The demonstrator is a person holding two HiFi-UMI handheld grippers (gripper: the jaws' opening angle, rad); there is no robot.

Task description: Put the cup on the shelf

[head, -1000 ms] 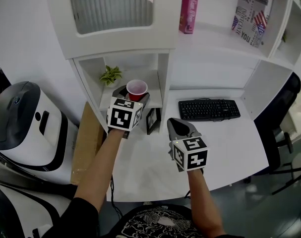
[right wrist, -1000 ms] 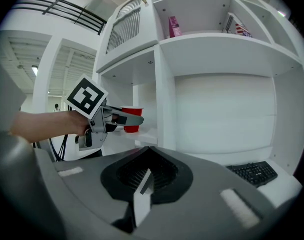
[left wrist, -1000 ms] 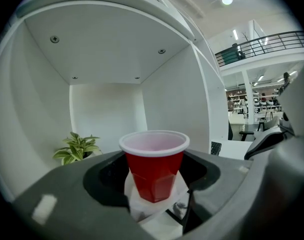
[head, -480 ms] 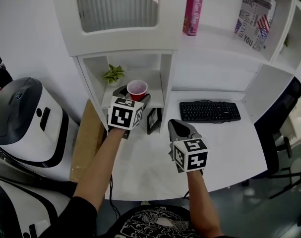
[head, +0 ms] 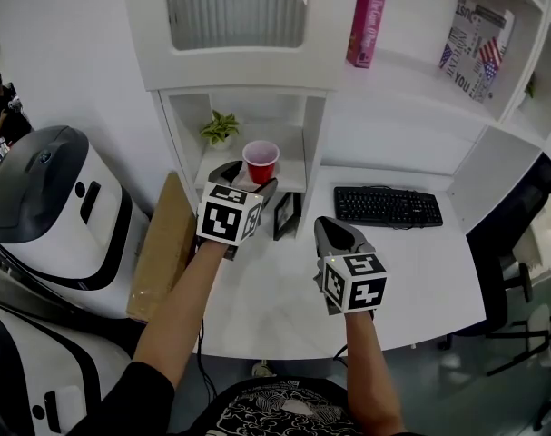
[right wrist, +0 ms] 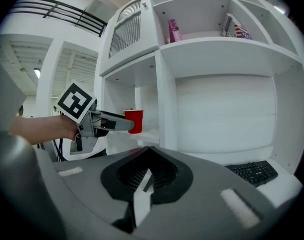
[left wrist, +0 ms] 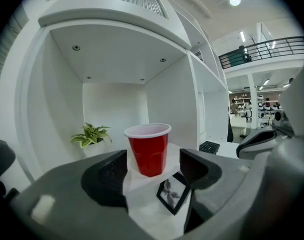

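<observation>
One red cup (head: 260, 162) stands on the shelf (head: 291, 173) in the open cubby at the upper middle of the head view. A small potted plant (head: 222, 127) sits behind it to the left, and a picture frame (head: 285, 216) leans on the desk below. The left gripper (head: 248, 182) is level with the shelf. Its jaws are spread wide with a gap showing on either side of the cup, so neither pad seems to press on it. The right gripper (head: 334, 232) hangs over the desk at the lower middle with its jaws closed on nothing, and a keyboard (head: 388, 207) lies off to its right.

To my eye the placing is done and what is left is backing out. I would draw the left gripper straight back along the line of its jaws and keep them wide. It should not swing sideways, because a light plastic cup tips at a nudge. The tips should also stay off the shelf's front edge.

The cup is upright with its long axis vertical. The white-rimmed mouth points up, and the narrower base rests flat on the board near the front.
</observation>
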